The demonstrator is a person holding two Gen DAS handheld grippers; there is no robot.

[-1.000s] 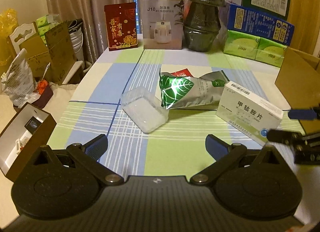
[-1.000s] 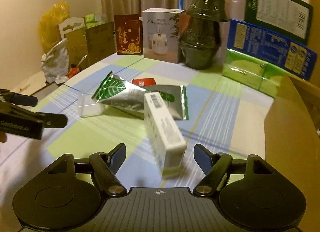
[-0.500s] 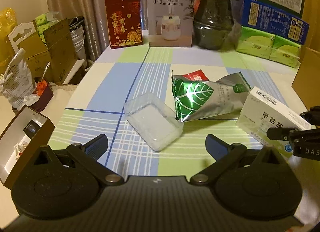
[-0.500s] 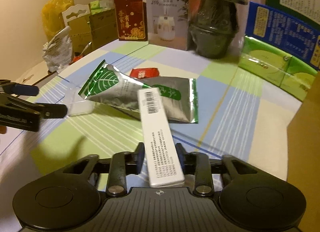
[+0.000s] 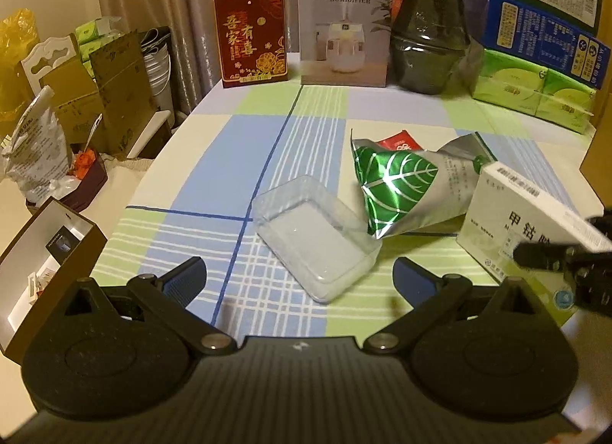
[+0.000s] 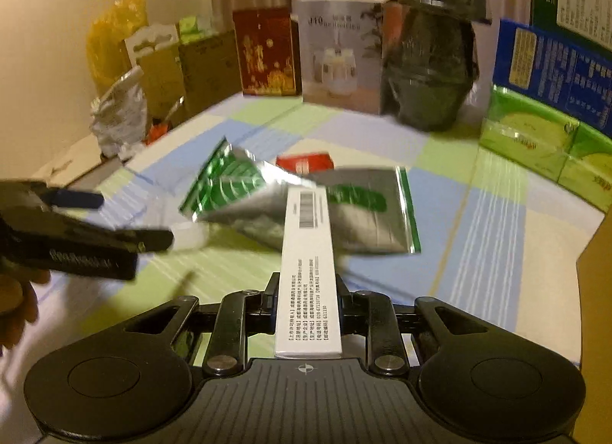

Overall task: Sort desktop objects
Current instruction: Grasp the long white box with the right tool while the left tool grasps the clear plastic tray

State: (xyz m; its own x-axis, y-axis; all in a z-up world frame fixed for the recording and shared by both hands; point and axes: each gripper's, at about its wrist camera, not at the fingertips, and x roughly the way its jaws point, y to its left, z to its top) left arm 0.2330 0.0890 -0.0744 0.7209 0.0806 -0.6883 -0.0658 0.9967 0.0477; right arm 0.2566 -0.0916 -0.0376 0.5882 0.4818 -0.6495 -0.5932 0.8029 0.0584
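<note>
Over the left gripper, its jaws are spread wide with nothing in them, hanging right over the near end of the clear tray on the checked table, closer and lower than a second ago. The foil bag leans on the tray's right edge with a red packet poking out behind it, and the white box sits tilted at far right with the other gripper's dark finger on it. Along the far edge are a red box, a humidifier box, a dark pot and green packs, all well apart from the action. Switching to the right gripper: a second ago the jaws were wide around the box, now they've clamped tight on the box at its near end, long side pointing away, so that pick looks done and it probably just needs lifting somewhere. The far end of the box overlaps the bag in this view, so I guess it might drag it. The left gripper hovers over at the left, tray mostly hidden and blurry behind it.
</note>
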